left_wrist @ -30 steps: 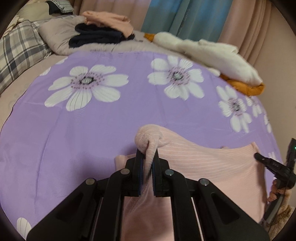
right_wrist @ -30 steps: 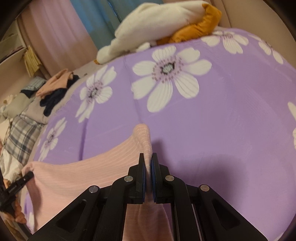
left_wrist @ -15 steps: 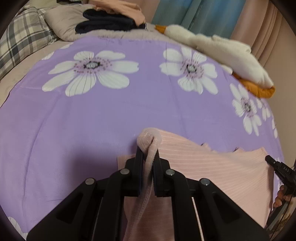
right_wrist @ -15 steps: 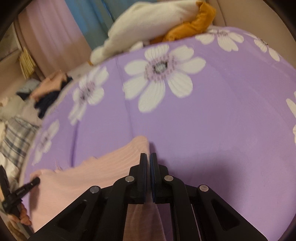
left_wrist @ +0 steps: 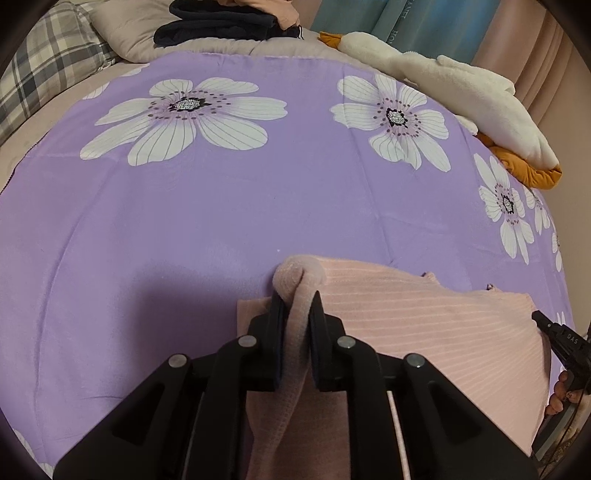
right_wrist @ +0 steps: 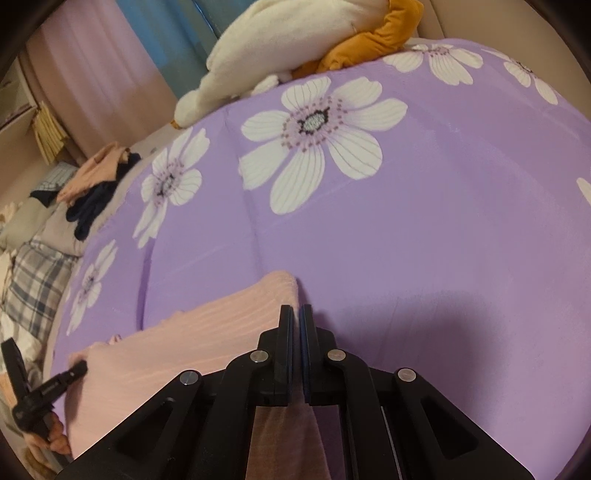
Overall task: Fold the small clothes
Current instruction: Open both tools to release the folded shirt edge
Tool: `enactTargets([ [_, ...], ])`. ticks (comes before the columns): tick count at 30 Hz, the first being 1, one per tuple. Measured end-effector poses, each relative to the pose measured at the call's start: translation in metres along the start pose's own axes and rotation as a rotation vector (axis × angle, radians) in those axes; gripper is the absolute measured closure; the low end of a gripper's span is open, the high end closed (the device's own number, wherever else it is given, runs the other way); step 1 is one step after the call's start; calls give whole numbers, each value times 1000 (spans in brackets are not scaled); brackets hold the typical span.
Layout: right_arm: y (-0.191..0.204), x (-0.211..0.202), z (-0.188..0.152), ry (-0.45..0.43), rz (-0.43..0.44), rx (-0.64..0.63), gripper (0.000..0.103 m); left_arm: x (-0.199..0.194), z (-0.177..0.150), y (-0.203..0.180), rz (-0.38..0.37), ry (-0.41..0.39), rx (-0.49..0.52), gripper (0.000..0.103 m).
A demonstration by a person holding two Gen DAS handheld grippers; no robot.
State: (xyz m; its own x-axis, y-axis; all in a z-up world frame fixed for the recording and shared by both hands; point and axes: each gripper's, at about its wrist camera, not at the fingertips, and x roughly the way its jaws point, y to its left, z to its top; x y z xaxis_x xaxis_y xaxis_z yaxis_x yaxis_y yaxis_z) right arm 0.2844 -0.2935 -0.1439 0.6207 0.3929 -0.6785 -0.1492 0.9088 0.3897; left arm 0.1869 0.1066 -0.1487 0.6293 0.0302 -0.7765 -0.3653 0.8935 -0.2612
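A pink ribbed garment lies low over the purple flowered bedspread, stretched between my two grippers. My left gripper is shut on the garment's bunched left corner. My right gripper is shut on the opposite corner of the garment. Each gripper shows at the edge of the other's view: the right gripper in the left wrist view, the left gripper in the right wrist view.
A white and orange plush toy lies at the far right of the bed. Dark and peach clothes are piled on a beige pillow at the back. A plaid pillow lies at the far left.
Both grippers have moved forward and lower over the bedspread, carrying the garment's held edge with them. Both stay shut on the fabric.
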Motion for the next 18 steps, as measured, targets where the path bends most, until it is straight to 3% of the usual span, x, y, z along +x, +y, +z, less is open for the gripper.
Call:
enactTargets([
  [4,0,5,-2,22,-27,-8,98,-4,-1,0,-5,-7,5,84],
  [5,0,4,-2,22,-37,-9,98,-7,-2,-1,-5,-13,7,79],
  [7,-1,1,-2,18,-53,-8,98,-14,-4,-2,-28,-26,7,63],
  [9,-1,-3,-2,21,-51,-4,98,-27,-7,-4,-63,-63,9,37],
  [10,0,-5,-2,22,-58,-4,96,-36,-9,-5,-56,-85,14,32],
  [13,2,-13,-3,10,-78,-6,80,-59,-11,-6,-67,-126,29,24],
  [15,6,-22,-4,-3,-84,-13,65,-76,-14,-4,-99,-127,13,16],
  [18,12,-36,-7,-17,-72,-21,50,-98,-22,1,-143,-123,-15,11],
])
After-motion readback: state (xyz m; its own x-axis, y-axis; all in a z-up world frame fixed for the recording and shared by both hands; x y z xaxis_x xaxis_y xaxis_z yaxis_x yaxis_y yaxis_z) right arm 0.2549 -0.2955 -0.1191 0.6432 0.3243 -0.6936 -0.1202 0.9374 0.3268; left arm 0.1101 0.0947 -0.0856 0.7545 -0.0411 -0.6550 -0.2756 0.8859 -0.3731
